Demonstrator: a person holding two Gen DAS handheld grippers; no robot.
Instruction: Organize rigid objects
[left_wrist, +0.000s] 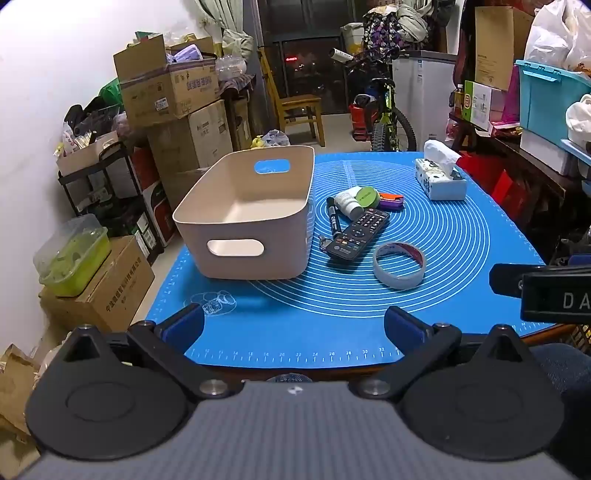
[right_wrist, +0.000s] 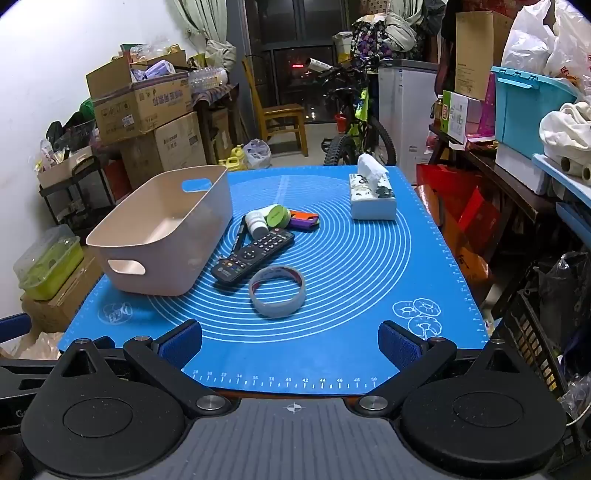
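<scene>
A beige plastic bin (left_wrist: 247, 210) (right_wrist: 162, 229) stands empty on the left of the blue mat (left_wrist: 443, 258) (right_wrist: 369, 266). To its right lie a black remote (left_wrist: 360, 234) (right_wrist: 255, 254), a black marker (left_wrist: 334, 218) (right_wrist: 240, 234), a white bottle (left_wrist: 347, 203) (right_wrist: 256, 223), a green-lidded jar (left_wrist: 367, 196) (right_wrist: 277, 216), an orange and purple item (left_wrist: 391, 201) (right_wrist: 304, 220) and a tape roll (left_wrist: 399, 264) (right_wrist: 277, 291). My left gripper (left_wrist: 293, 328) and right gripper (right_wrist: 291, 343) are both open and empty at the mat's near edge.
A tissue box (left_wrist: 439, 177) (right_wrist: 372, 195) stands at the mat's far right. Cardboard boxes (left_wrist: 170, 88), a chair (left_wrist: 295, 107) and a bicycle (left_wrist: 380, 110) are behind the table. Shelves with a blue crate (right_wrist: 528, 107) stand on the right.
</scene>
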